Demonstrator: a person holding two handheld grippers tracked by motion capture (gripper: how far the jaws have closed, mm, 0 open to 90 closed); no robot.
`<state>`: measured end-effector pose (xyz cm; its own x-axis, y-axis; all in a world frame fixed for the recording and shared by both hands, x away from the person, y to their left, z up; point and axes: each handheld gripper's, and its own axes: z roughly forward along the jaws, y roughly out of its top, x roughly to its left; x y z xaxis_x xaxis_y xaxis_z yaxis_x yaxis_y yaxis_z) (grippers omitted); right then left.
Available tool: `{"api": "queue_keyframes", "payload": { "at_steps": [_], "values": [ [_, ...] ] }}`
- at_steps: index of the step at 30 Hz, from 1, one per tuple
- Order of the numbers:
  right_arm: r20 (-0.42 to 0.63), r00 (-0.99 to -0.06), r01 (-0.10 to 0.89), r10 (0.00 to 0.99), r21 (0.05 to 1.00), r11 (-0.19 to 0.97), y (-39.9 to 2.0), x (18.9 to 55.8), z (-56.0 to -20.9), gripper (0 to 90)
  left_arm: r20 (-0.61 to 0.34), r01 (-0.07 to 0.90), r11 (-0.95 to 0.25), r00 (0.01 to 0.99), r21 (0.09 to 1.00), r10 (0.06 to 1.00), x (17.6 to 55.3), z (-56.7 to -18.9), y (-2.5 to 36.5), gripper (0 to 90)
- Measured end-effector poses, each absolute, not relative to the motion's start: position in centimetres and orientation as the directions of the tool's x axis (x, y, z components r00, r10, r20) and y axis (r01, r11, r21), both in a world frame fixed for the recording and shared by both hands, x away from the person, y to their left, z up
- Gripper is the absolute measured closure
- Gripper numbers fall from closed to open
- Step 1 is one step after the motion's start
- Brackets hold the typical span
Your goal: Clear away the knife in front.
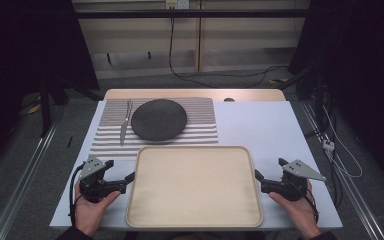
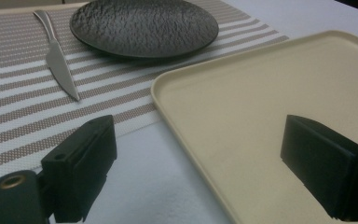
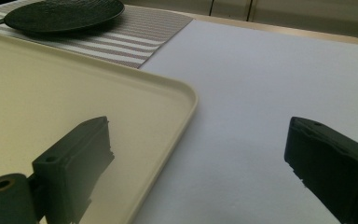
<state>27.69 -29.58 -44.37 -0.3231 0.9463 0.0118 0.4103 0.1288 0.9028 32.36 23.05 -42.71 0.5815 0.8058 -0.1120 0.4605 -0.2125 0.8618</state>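
Cream tray (image 1: 195, 186) between wide-apart jaws, seemingly without readable lettering.

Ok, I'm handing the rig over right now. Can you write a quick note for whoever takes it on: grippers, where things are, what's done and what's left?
Left gripper: open, holding nothing, jaws at the left edge of the tray, one jaw over it.
Right gripper: open, holding nothing, at the tray's right edge.
Tray: beige, nothing in it, near the front of the table.
Plate: dark, on the striped mat behind the tray.
Knife: on the mat, left of the plate. A fork may lie beside it; hard to tell.
Done: nothing moved onto the tray so far.
Left: probably gripping the tray by both sides, or loading it.
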Motion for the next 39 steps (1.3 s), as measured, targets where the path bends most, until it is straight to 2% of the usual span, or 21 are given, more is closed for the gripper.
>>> {"api": "queue_keyframes", "payload": {
  "at_steps": [4, 7, 14, 15, 18, 21, 27, 31, 33, 39],
  "values": [
    [0.017, -0.329, 0.415, 0.944, 0.901, 0.129, -29.6, 27.7, -44.4, 6.7, -0.105, 0.471, -0.231, 0.584, 0.851, 0.805, 32.4, -42.6, 22.9, 9.7],
    [0.025, -0.329, 0.417, 0.944, 0.901, 0.121, -29.6, 27.7, -44.5, 6.7, -0.121, 0.477, -0.22, 0.585, 0.851, 0.802, 32.4, -42.6, 22.9, 14.2],
    [0.034, -0.33, 0.422, 0.943, 0.899, 0.115, -29.7, 27.8, -44.5, 6.7, -0.122, 0.476, -0.216, 0.582, 0.853, 0.804, 33.0, -42.2, 22.9, 12.8],
    [0.036, -0.332, 0.423, 0.942, 0.899, 0.115, -29.7, 27.8, -44.5, 6.7, -0.138, 0.483, -0.212, 0.592, 0.849, 0.794, 33.3, -42.2, 22.8, 12.9],
    [0.028, -0.338, 0.42, 0.941, 0.899, 0.124, -29.6, 27.9, -44.5, 6.7, -0.1, 0.478, -0.243, 0.586, 0.844, 0.804, 34.0, -42.0, 22.6, 12.5],
    [0.037, -0.333, 0.428, 0.942, 0.896, 0.116, -29.7, 28.0, -44.5, 6.7, -0.111, 0.493, -0.239, 0.58, 0.836, 0.807, 34.9, -42.0, 22.6, 10.8],
    [0.057, -0.331, 0.448, 0.942, 0.888, 0.104, -29.8, 28.2, -44.7, 6.7, -0.065, 0.492, -0.29, 0.585, 0.821, 0.808, 36.5, -41.7, 21.8, 10.4],
    [0.064, -0.33, 0.454, 0.942, 0.885, 0.099, -29.9, 28.3, -44.8, 6.7, -0.145, 0.552, -0.264, 0.589, 0.791, 0.795, 37.7, -41.1, 22.1, 13.1],
    [0.07, -0.33, 0.455, 0.941, 0.886, 0.094, -29.9, 28.4, -44.8, 6.7, -0.115, 0.54, -0.27, 0.576, 0.797, 0.809, 38.1, -40.8, 22.2, 12.5],
    [0.067, -0.339, 0.457, 0.938, 0.884, 0.102, -29.8, 28.6, -44.9, 6.7, -0.114, 0.544, -0.259, 0.558, 0.798, 0.822, 40.0, -40.4, 22.7, 13.8]
  ]
}}
